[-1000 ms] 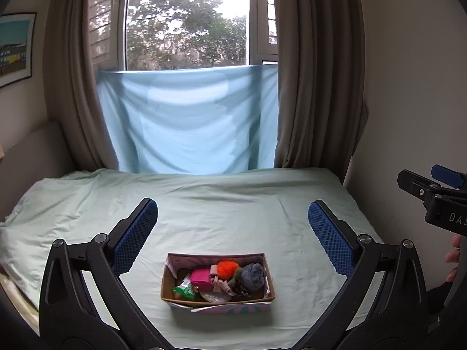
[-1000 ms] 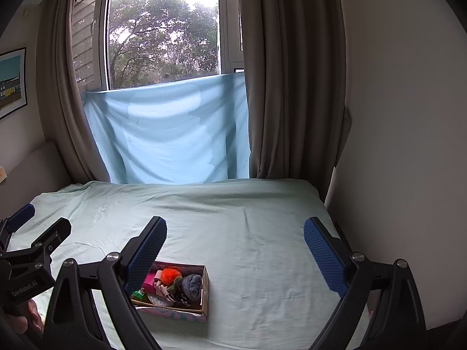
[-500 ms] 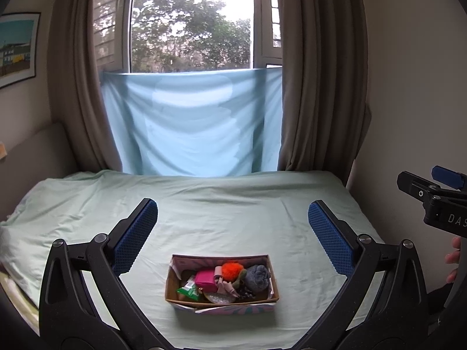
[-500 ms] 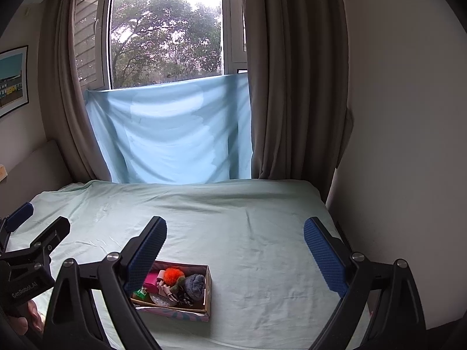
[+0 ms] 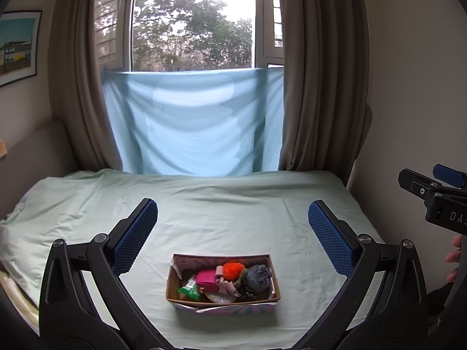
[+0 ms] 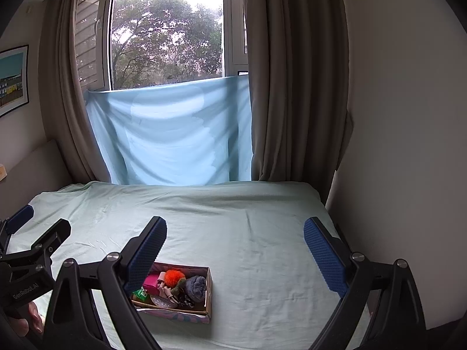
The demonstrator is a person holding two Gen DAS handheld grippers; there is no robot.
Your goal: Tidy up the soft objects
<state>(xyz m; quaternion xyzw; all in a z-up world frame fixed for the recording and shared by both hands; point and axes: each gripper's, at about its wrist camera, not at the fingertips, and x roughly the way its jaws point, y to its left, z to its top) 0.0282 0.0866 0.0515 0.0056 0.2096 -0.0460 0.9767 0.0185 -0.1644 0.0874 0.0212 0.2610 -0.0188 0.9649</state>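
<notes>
A small cardboard box [image 5: 223, 306] sits on the pale green bed sheet, near the front. Inside lie an orange pom-pom [image 5: 233, 269], a grey-blue fuzzy piece [image 5: 258, 275], a pink pouch [image 5: 207, 280], a green packet [image 5: 189, 288] and other small soft items. My left gripper [image 5: 233, 207] hangs open above and in front of the box, nothing between its blue pads. In the right wrist view the box [image 6: 208, 285] lies low left, partly behind the left finger. My right gripper [image 6: 235, 223] is open and empty, to the right of the box.
The bed [image 5: 233, 198] fills the scene, with bare sheet behind and beside the box. A blue cloth [image 5: 192, 122] hangs below the window between brown curtains. A wall [image 6: 402, 145] runs close along the bed's right edge. A hand's fingers [image 5: 454, 258] show at far right.
The left wrist view has drifted slightly, so the box and window sit a little further right. Both grippers stay open; the right one has not moved.
</notes>
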